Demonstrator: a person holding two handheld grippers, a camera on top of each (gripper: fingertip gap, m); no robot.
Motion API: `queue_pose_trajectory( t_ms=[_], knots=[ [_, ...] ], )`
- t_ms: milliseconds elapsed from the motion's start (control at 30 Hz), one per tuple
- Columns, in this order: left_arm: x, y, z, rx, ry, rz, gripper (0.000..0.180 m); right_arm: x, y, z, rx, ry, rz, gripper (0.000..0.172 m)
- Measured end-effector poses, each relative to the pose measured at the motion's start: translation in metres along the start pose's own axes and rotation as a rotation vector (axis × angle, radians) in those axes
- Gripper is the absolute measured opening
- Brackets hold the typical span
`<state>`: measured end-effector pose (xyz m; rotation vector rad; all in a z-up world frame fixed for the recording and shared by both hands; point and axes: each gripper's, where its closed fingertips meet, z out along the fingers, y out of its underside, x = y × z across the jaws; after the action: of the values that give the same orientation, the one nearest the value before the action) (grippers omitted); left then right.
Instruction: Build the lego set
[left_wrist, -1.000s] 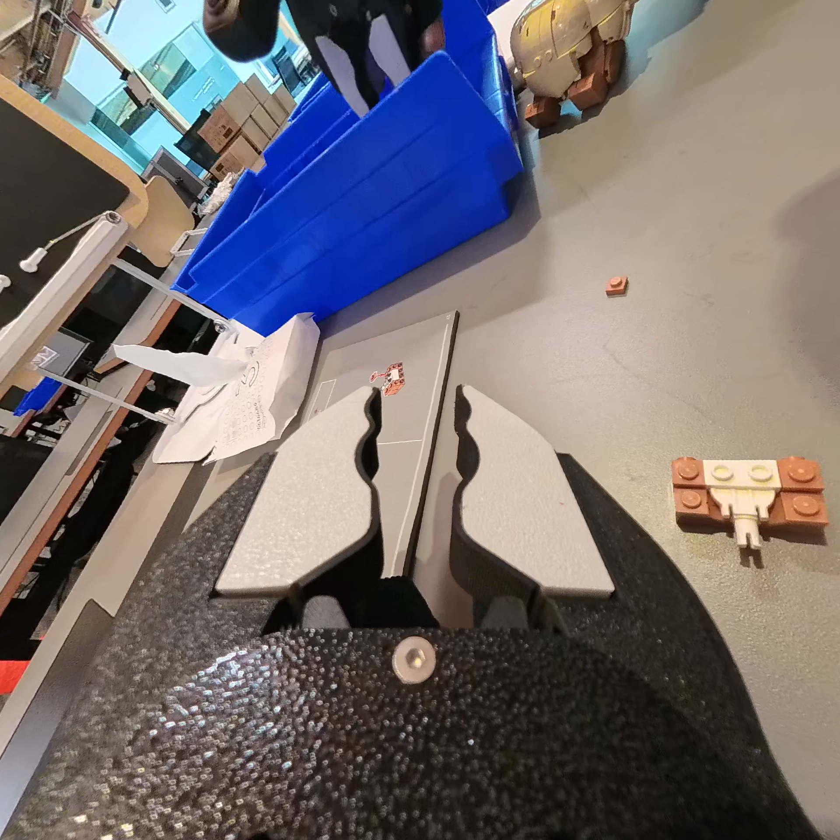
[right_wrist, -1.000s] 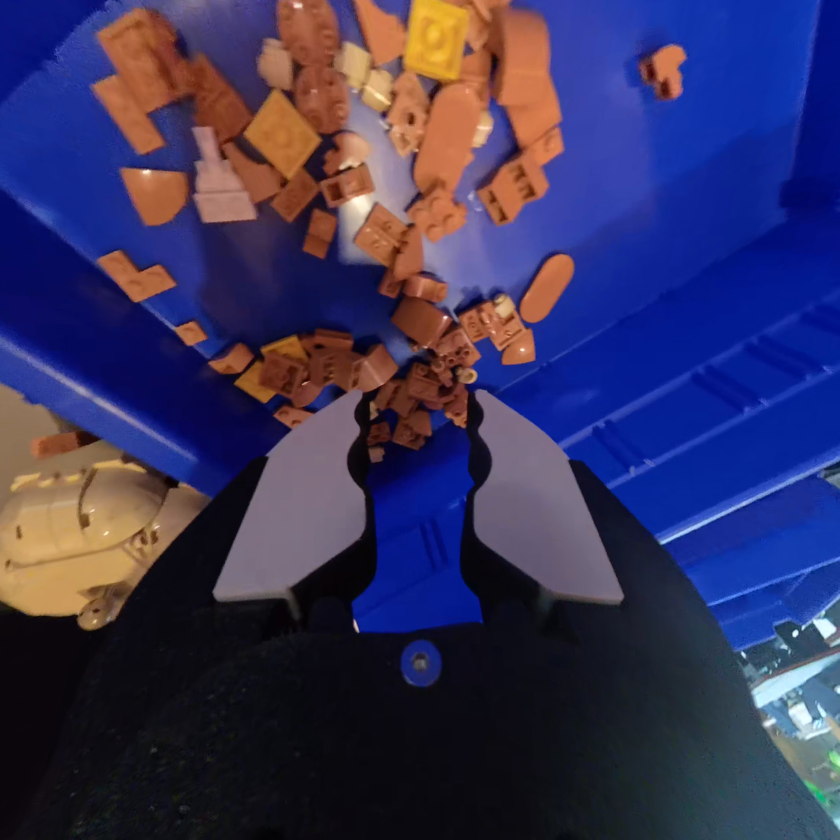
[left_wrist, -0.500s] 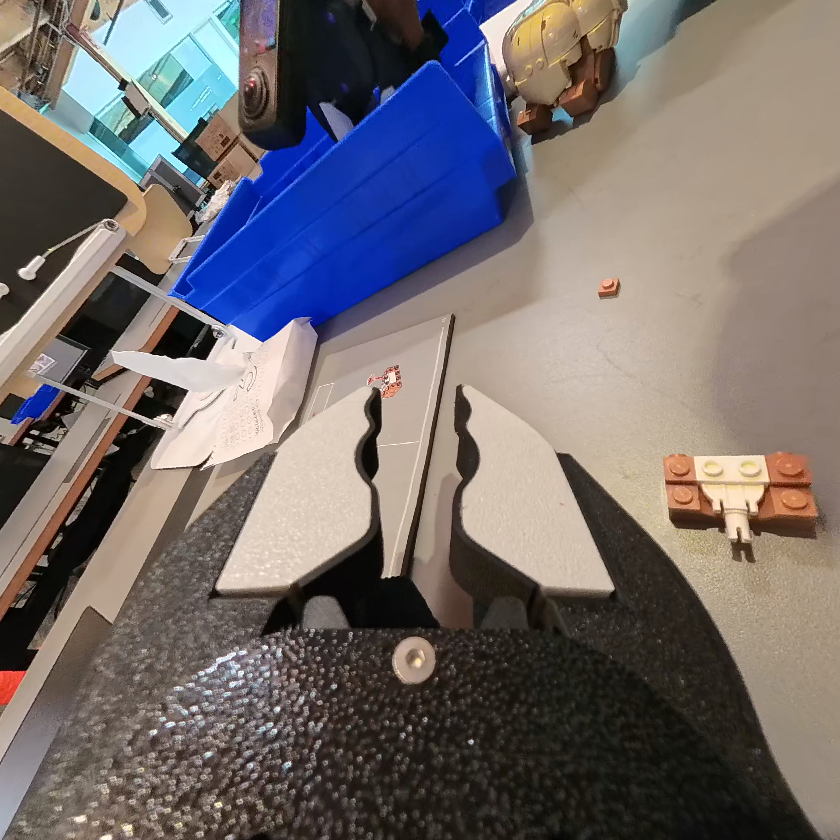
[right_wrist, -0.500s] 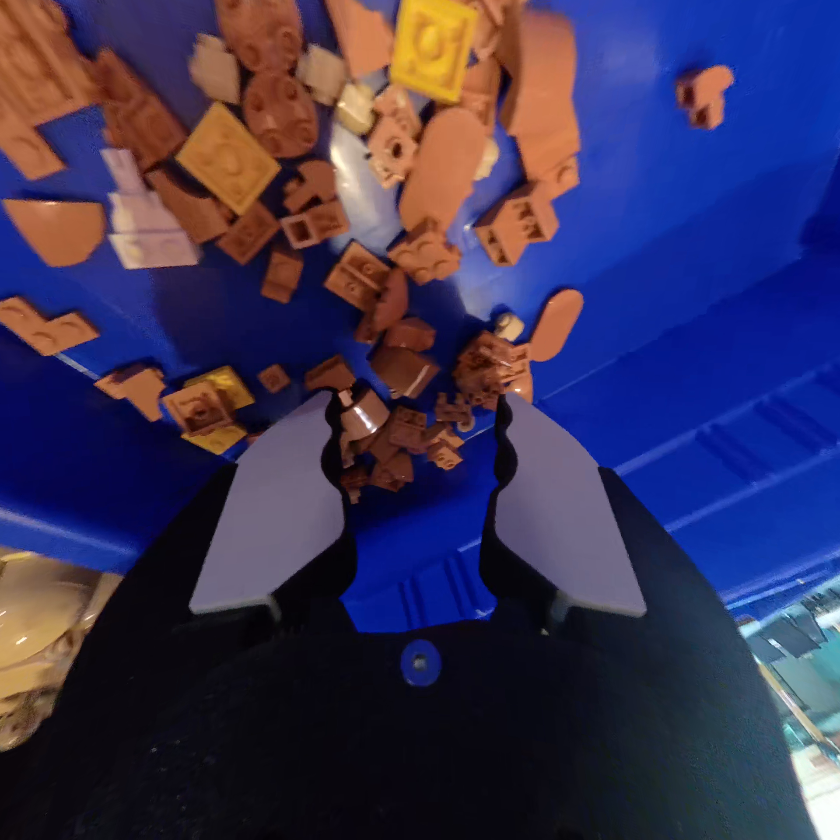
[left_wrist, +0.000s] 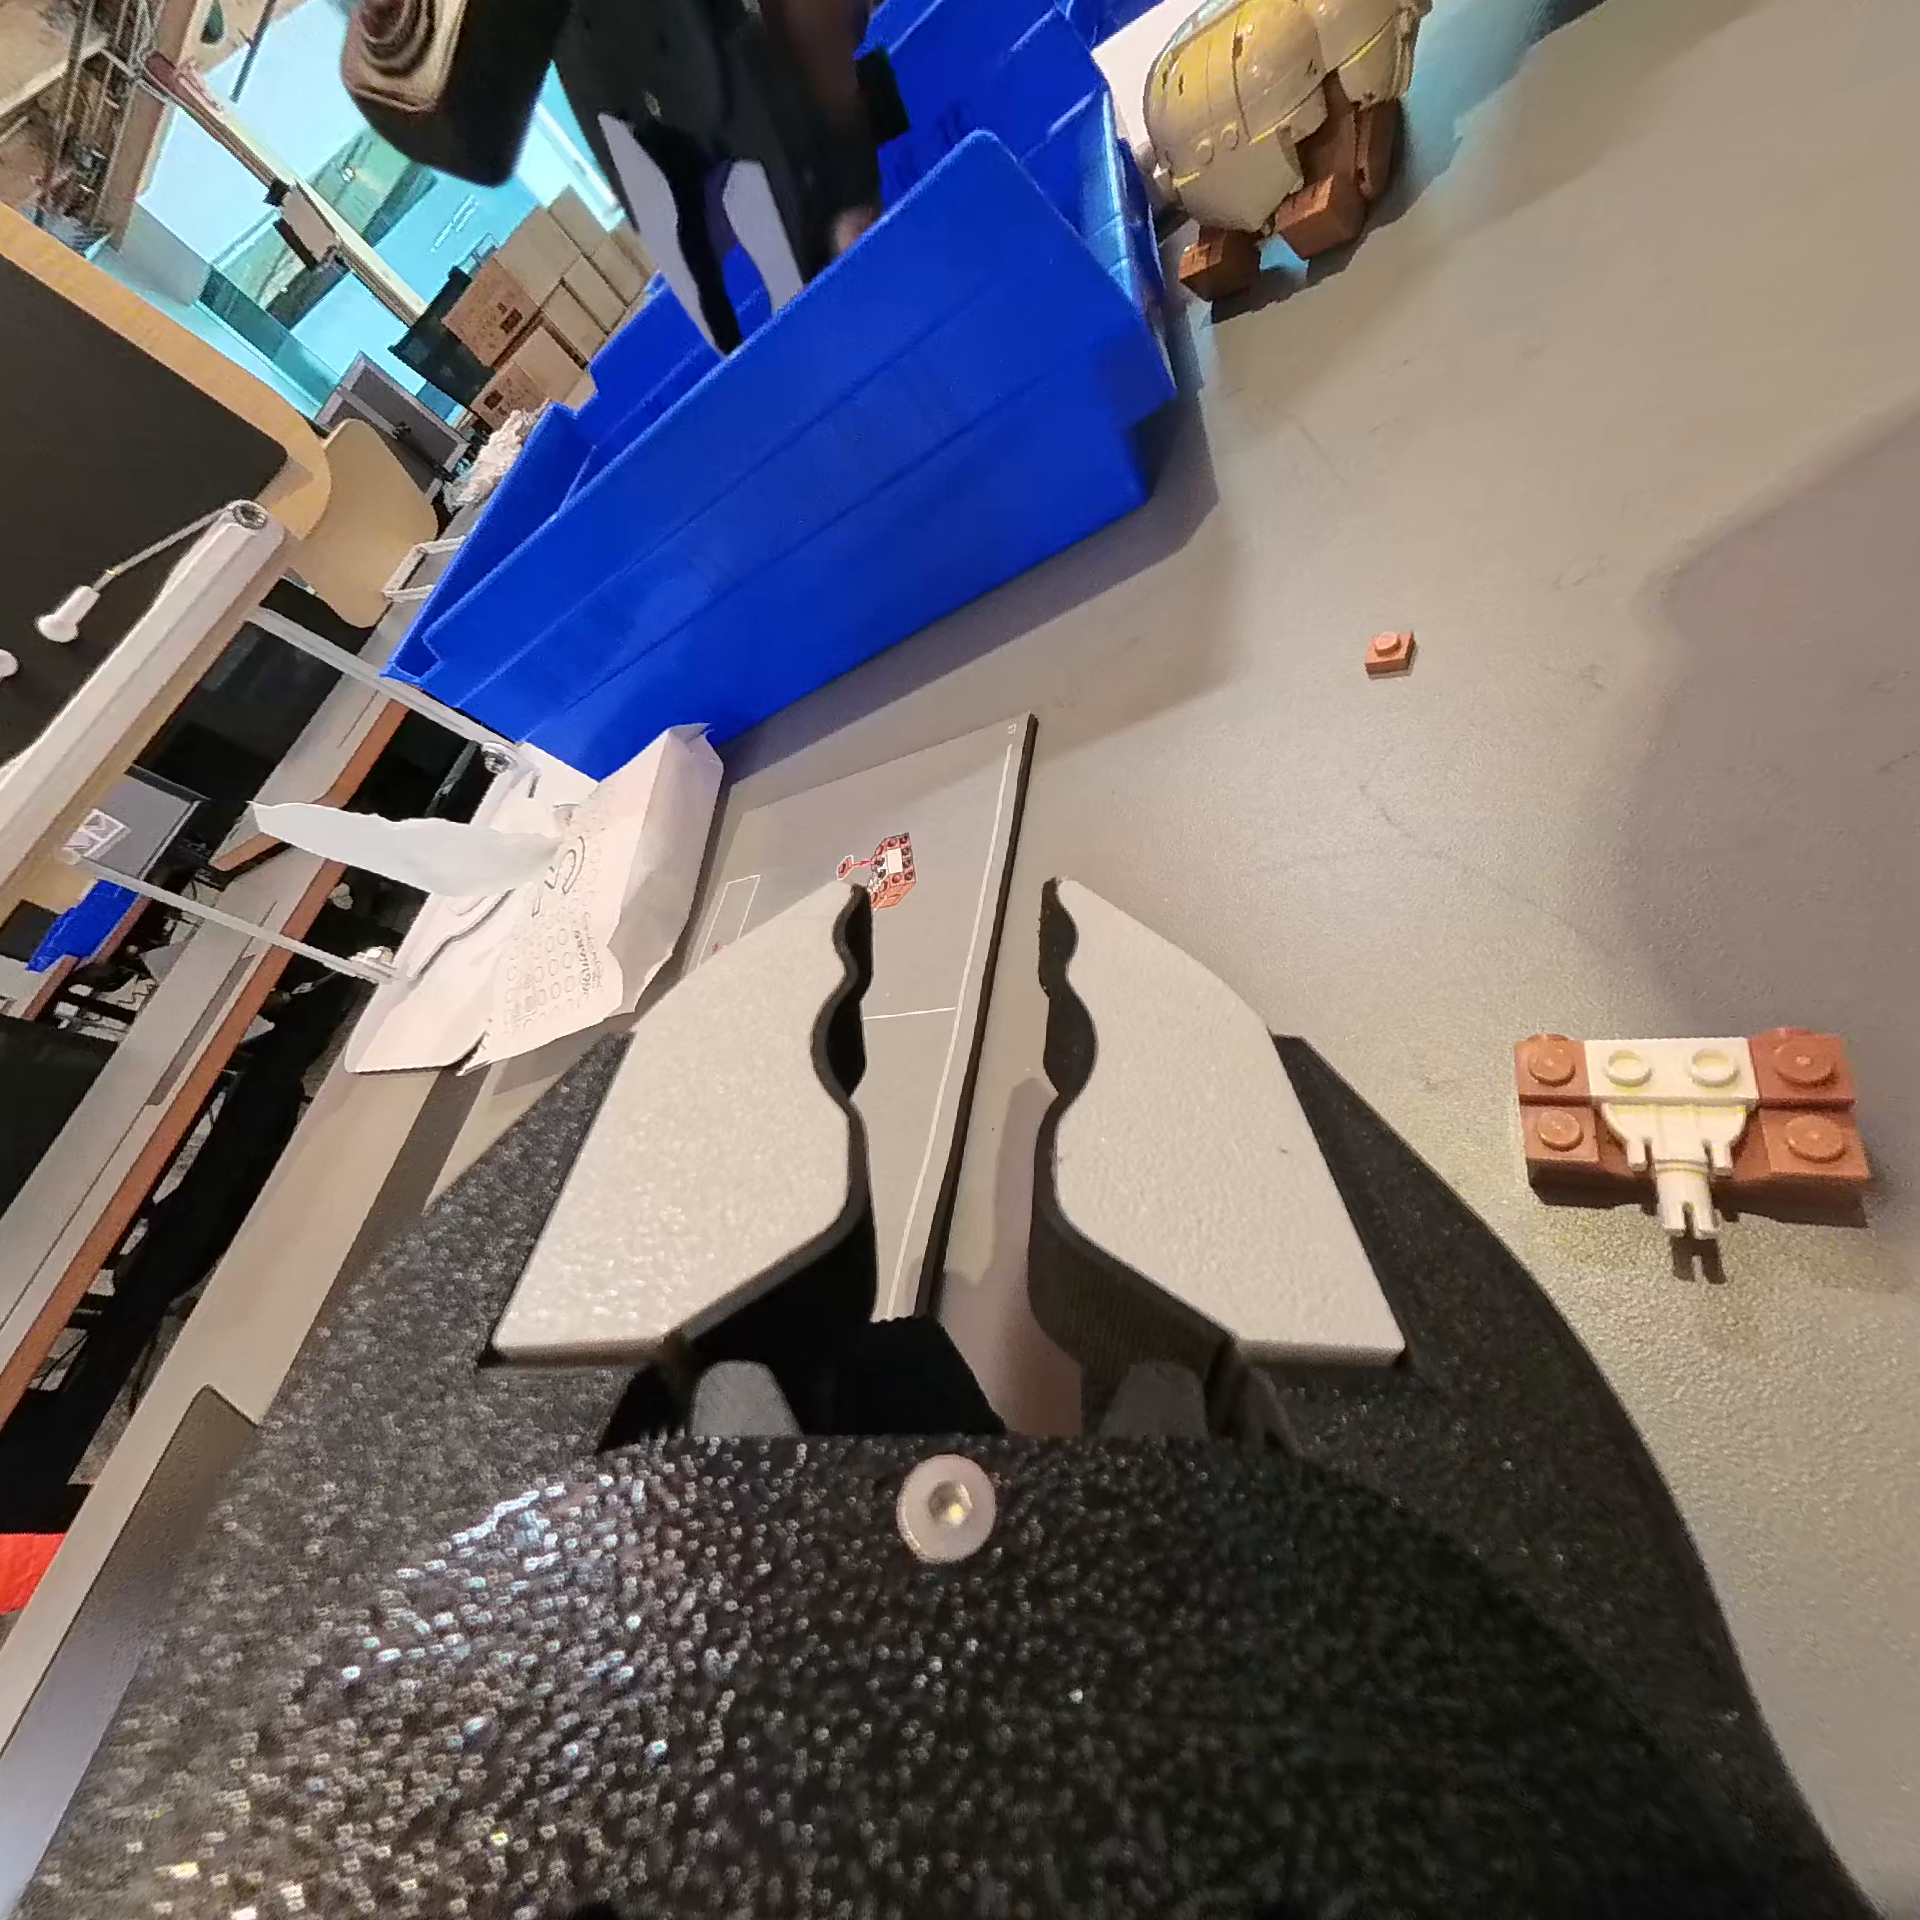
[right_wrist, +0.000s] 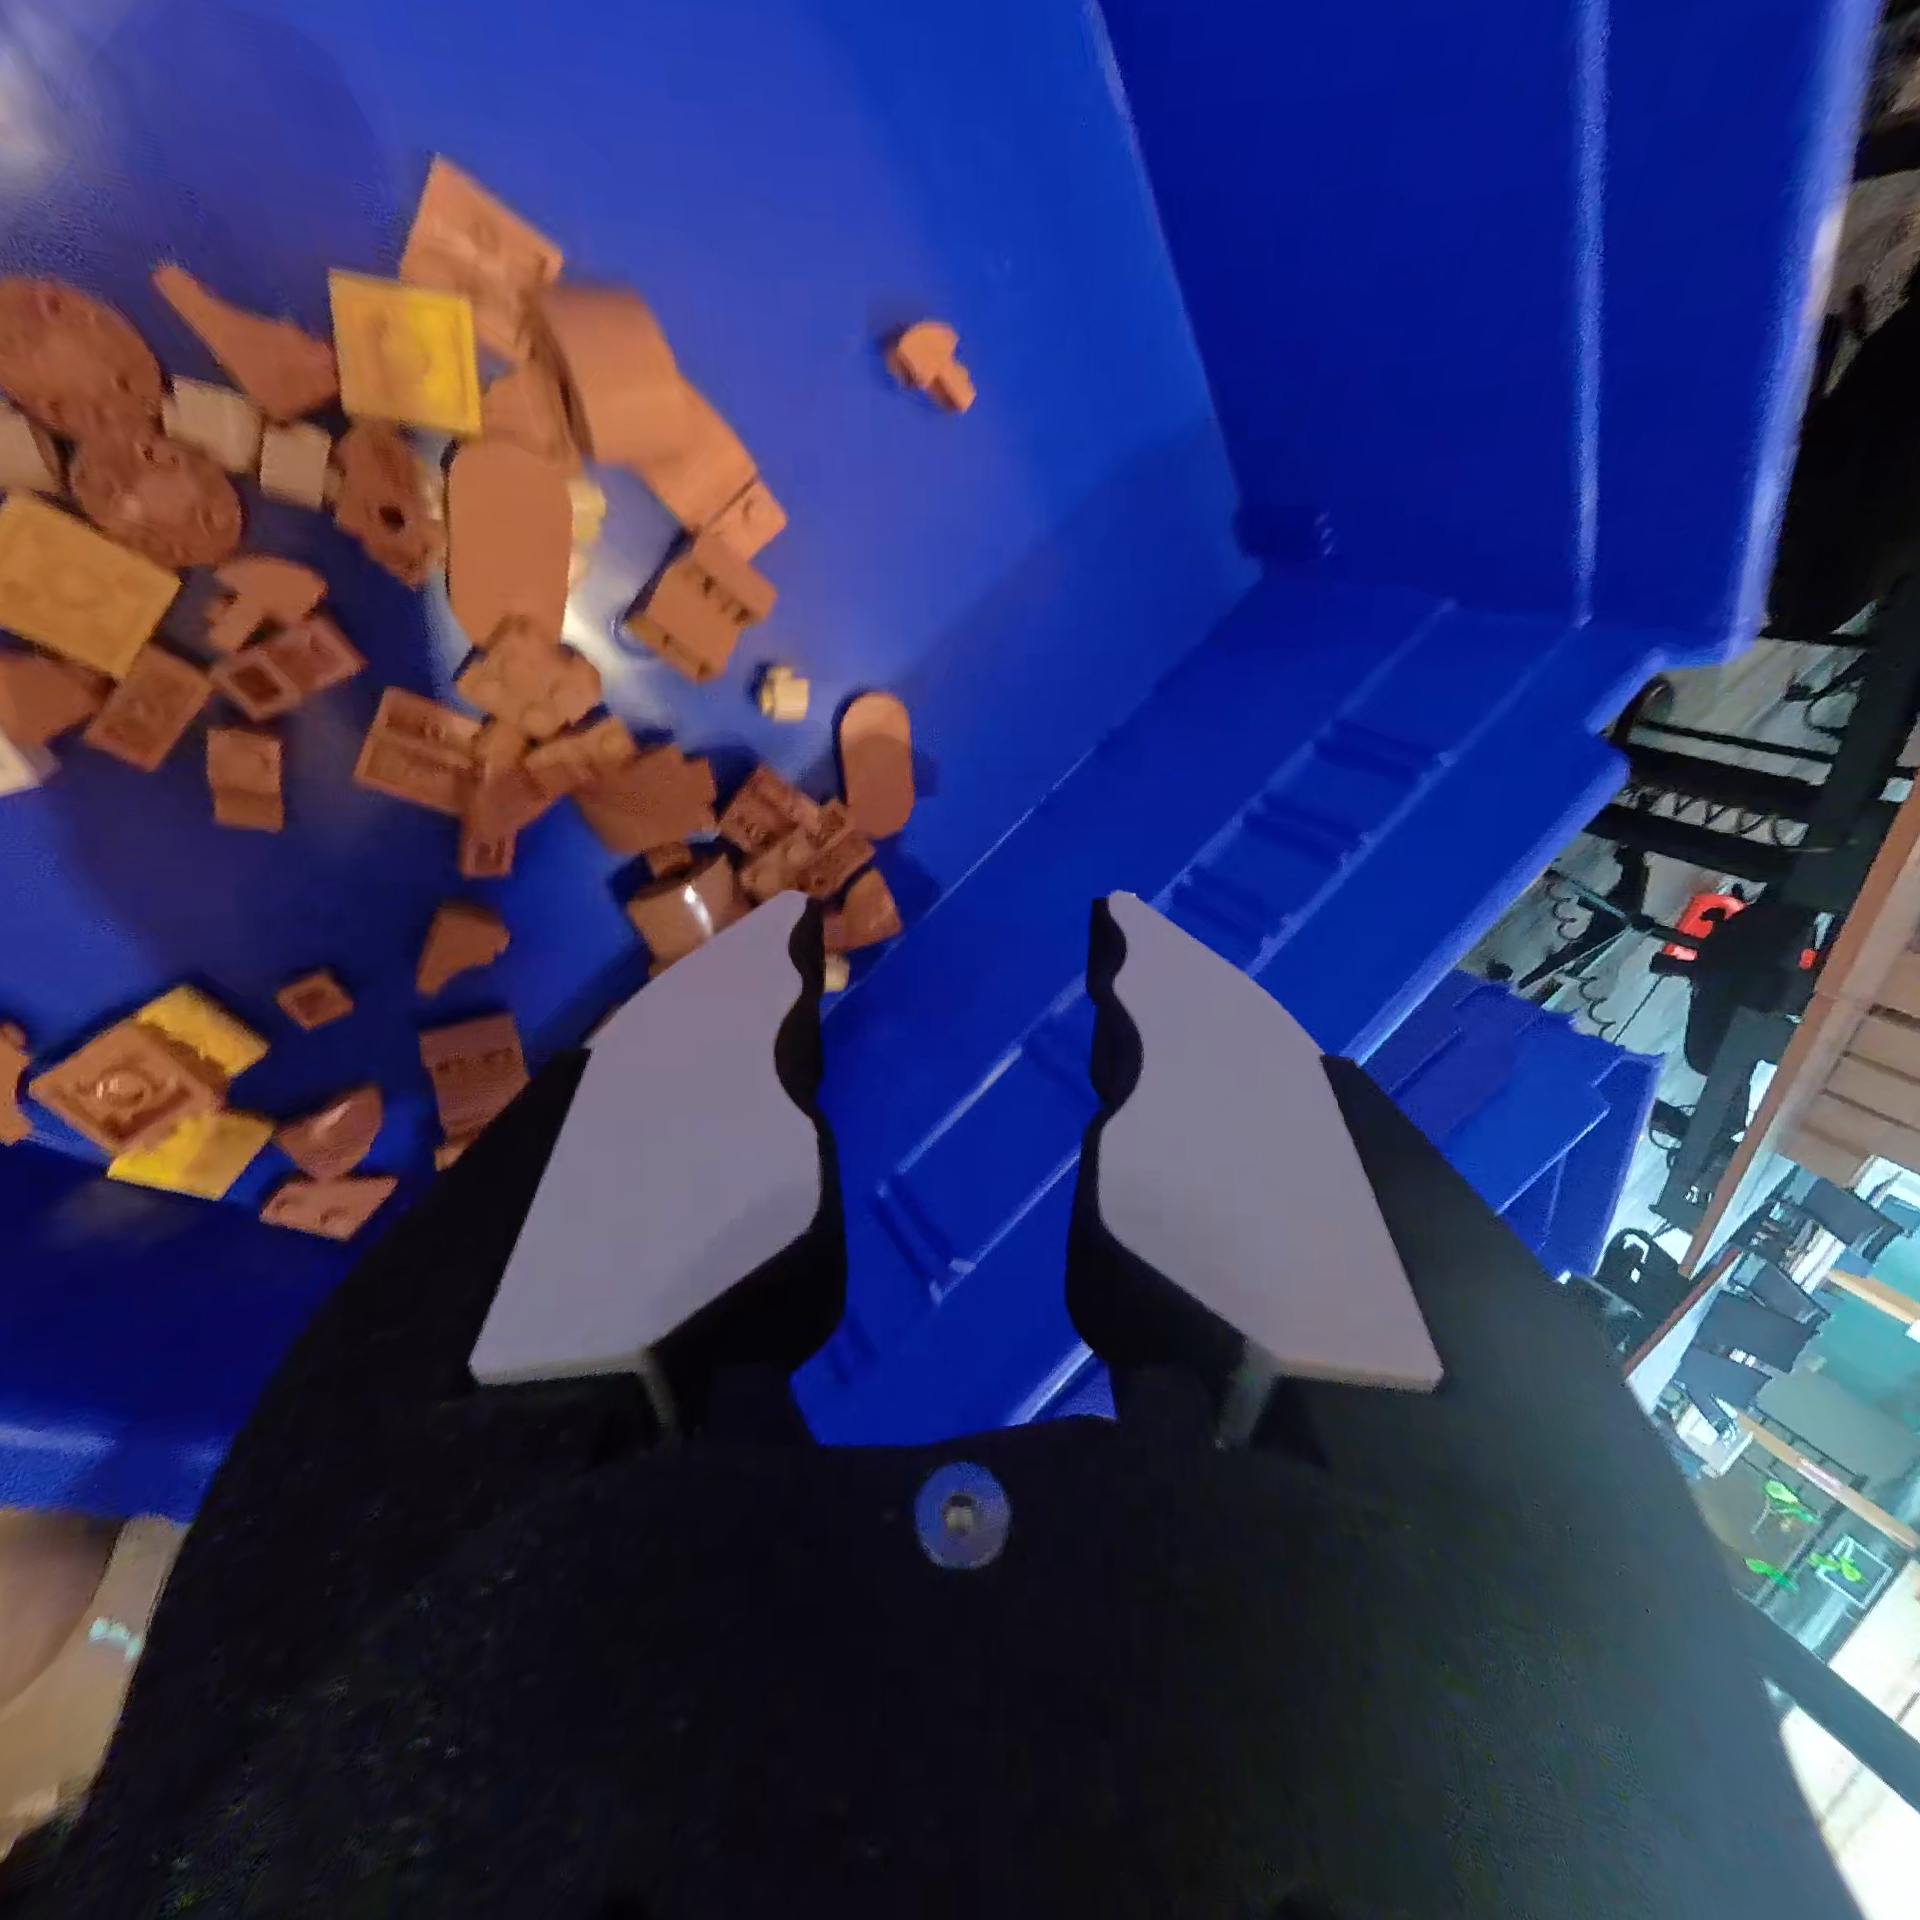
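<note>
My left gripper (left_wrist: 951, 894) is open and empty, low over a flat grey board (left_wrist: 914, 831) on the grey table (left_wrist: 1455, 468). A small brown and white brick assembly (left_wrist: 1683, 1127) lies on the table to its right. A single small brown plate (left_wrist: 1390, 655) lies farther off. My right gripper (right_wrist: 954, 904) is open and empty inside a blue bin (right_wrist: 1299, 364), over bare blue floor. A pile of brown, tan and yellow bricks (right_wrist: 520, 707) lies to its left, the nearest next to the left fingertip (right_wrist: 727, 966). The right gripper also shows above the bin (left_wrist: 831, 468) in the left wrist view (left_wrist: 727, 239).
A tan and brown brick model (left_wrist: 1268, 114) stands beyond the bin. A crumpled white paper sheet (left_wrist: 561, 935) lies left of the board, near the table's left edge. More blue bins stand behind the first. Desks and boxes fill the room beyond. Some 35 cm of space lies between my two pairs of fingers. Measured from the fingertips, the single small brown plate (left_wrist: 1390, 655) is 10 cm or so from the left gripper and 30 cm from the right.
My right gripper opened wider over the brick pile, then narrowed and swung right; bricks that sat between its fingers now lie to its left. The left gripper barely moved.
</note>
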<state>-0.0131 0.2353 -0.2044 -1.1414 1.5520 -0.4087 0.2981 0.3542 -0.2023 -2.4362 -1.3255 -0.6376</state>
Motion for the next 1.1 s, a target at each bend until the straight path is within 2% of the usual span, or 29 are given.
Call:
queue_pose_trajectory(
  t_ms=[167,267,500,733,1100],
  knots=[
    [0.000,0.000,0.000,-0.003,0.000,0.004,0.030,-0.009,0.012,-0.002,-0.056,-0.032,-0.039,0.049],
    [0.001,0.000,0.000,-0.004,0.001,0.004,0.030,-0.002,0.008,-0.006,-0.037,0.008,-0.055,0.038],
    [0.001,0.001,0.001,-0.006,0.002,0.009,0.030,-0.042,0.004,0.001,-0.013,-0.194,-0.126,0.021],
    [0.002,0.001,0.001,-0.007,0.003,0.009,0.030,-0.059,0.003,0.010,-0.035,-0.290,-0.119,0.023],
    [0.003,0.000,0.000,-0.002,0.005,0.017,0.030,-0.057,0.004,0.017,-0.089,-0.298,-0.115,0.022]
  ],
)
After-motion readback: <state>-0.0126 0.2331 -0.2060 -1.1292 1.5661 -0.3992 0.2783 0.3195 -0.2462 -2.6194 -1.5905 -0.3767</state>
